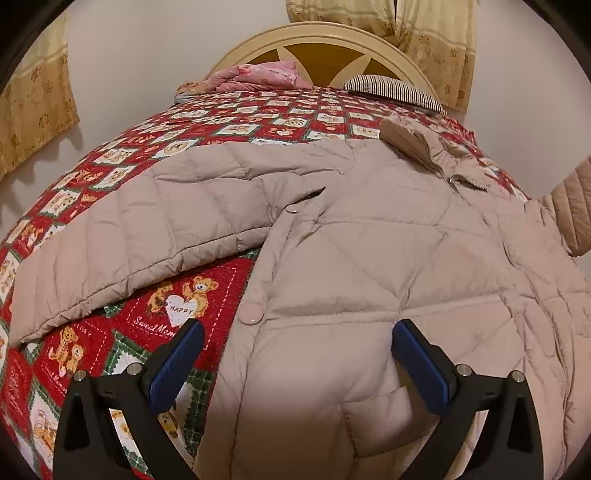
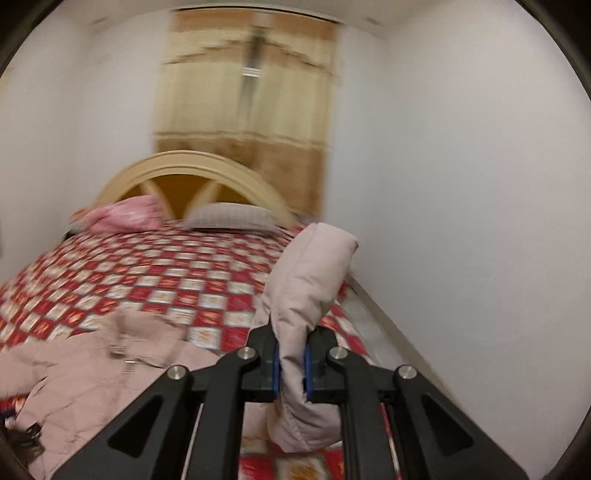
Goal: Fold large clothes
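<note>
A beige quilted puffer jacket (image 1: pixel 369 229) lies front-up on the bed, its left sleeve (image 1: pixel 140 221) spread out to the left. My left gripper (image 1: pixel 297 343) is open, hovering low over the jacket's lower left front, the jacket's edge between the blue pads. My right gripper (image 2: pixel 290 365) is shut on the jacket's other sleeve (image 2: pixel 306 280) and holds it lifted above the bed; the sleeve stands up out of the jaws. That lifted sleeve shows at the right edge of the left wrist view (image 1: pixel 572 206). The jacket body lies at the lower left of the right wrist view (image 2: pixel 96 365).
The bed has a red patchwork teddy-bear quilt (image 1: pixel 184 306). A pink bundle (image 1: pixel 258 75) and a striped pillow (image 1: pixel 395 90) lie by the cream headboard (image 1: pixel 321 35). A white wall (image 2: pixel 461 184) runs close along the bed's right side. Yellow curtains (image 2: pixel 243 103) hang behind.
</note>
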`<state>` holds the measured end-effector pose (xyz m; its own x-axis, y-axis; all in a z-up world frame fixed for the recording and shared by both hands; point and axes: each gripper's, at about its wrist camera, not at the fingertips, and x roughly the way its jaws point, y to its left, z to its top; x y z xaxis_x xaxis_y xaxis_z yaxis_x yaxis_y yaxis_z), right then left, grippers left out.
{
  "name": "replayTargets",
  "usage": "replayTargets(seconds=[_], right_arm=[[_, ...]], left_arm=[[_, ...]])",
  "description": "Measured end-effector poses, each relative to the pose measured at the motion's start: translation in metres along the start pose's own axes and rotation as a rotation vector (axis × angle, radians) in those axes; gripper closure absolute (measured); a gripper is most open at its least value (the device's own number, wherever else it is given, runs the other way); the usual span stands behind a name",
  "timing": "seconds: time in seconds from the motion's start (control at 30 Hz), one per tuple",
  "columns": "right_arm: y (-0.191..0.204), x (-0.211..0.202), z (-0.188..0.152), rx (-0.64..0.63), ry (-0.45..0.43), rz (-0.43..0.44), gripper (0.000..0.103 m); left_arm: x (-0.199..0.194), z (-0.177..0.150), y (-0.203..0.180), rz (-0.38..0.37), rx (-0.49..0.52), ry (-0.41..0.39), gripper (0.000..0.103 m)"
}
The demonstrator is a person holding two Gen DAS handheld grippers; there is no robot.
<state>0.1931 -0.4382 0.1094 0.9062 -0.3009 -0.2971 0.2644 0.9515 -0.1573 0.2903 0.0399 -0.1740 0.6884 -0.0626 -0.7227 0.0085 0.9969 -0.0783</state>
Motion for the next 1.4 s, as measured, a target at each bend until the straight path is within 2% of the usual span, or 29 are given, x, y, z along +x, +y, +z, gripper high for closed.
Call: replayTargets(seconds=[0.07, 0.17, 0.3, 0.37, 0.5, 0.67, 0.73, 0.77, 0.8, 0.83, 0.87, 0.9, 1.03, 1.13, 1.2, 1.27, 1.33, 1.4], right_arm=[[0.052, 0.0, 0.012, -0.083, -0.018, 0.06, 0.091], [0.128, 0.005, 0.011, -0.191, -0.025, 0.16, 0.092], [0.217, 0.032, -0.012, -0.297, -0.006, 0.273, 0.092], [0.262, 0.048, -0.036, -0.325, 0.036, 0.345, 0.092], [0.329, 0.079, -0.077, -0.351, 0.126, 0.439, 0.092], [0.371, 0.105, -0.119, -0.331, 0.239, 0.508, 0.091], [0.374, 0.108, -0.129, -0.309, 0.274, 0.54, 0.087], [0.374, 0.11, -0.133, -0.283, 0.279, 0.568, 0.081], [0.368, 0.108, -0.134, -0.26, 0.283, 0.596, 0.07], [0.365, 0.108, -0.135, -0.24, 0.299, 0.65, 0.038], [0.362, 0.107, -0.135, -0.222, 0.32, 0.689, 0.027], [0.355, 0.104, -0.133, -0.201, 0.322, 0.721, 0.024], [0.322, 0.089, -0.118, -0.146, 0.266, 0.751, 0.024], [0.275, 0.086, -0.102, -0.046, 0.228, 0.753, 0.024], [0.243, 0.092, -0.094, -0.007, 0.2, 0.685, 0.024], [0.208, 0.109, -0.09, 0.007, 0.175, 0.546, 0.025], [0.172, 0.133, -0.09, 0.059, 0.179, 0.419, 0.036], [0.132, 0.163, -0.095, 0.15, 0.205, 0.312, 0.041]], left_arm=[[-0.002, 0.0, 0.003, -0.01, -0.013, -0.008, 0.001], [-0.005, 0.0, 0.008, -0.023, -0.034, -0.021, 0.001], [-0.018, -0.001, 0.015, -0.024, -0.053, -0.053, 0.001], [-0.026, -0.002, 0.017, -0.017, -0.044, -0.073, 0.001], [-0.041, -0.003, 0.024, 0.006, -0.022, -0.109, 0.001], [-0.054, 0.0, 0.033, 0.043, 0.003, -0.145, 0.001], [-0.057, 0.003, 0.032, 0.049, 0.011, -0.152, 0.001], [-0.058, 0.005, 0.032, 0.049, 0.014, -0.152, 0.001], [-0.06, 0.008, 0.032, 0.048, 0.019, -0.152, 0.001], [-0.062, 0.011, 0.032, 0.049, 0.024, -0.154, 0.001], [-0.063, 0.014, 0.031, 0.052, 0.029, -0.158, 0.001], [-0.067, 0.018, 0.031, 0.061, 0.033, -0.168, 0.001], [-0.076, 0.044, 0.024, 0.058, 0.047, -0.201, 0.001], [-0.076, 0.066, 0.001, 0.03, 0.093, -0.22, 0.001], [-0.067, 0.079, -0.021, 0.006, 0.126, -0.218, 0.001], [-0.049, 0.09, -0.043, 0.016, 0.17, -0.223, 0.001], [-0.031, 0.096, -0.058, 0.039, 0.189, -0.226, 0.001], [-0.004, 0.099, -0.072, 0.095, 0.216, -0.223, 0.001]])
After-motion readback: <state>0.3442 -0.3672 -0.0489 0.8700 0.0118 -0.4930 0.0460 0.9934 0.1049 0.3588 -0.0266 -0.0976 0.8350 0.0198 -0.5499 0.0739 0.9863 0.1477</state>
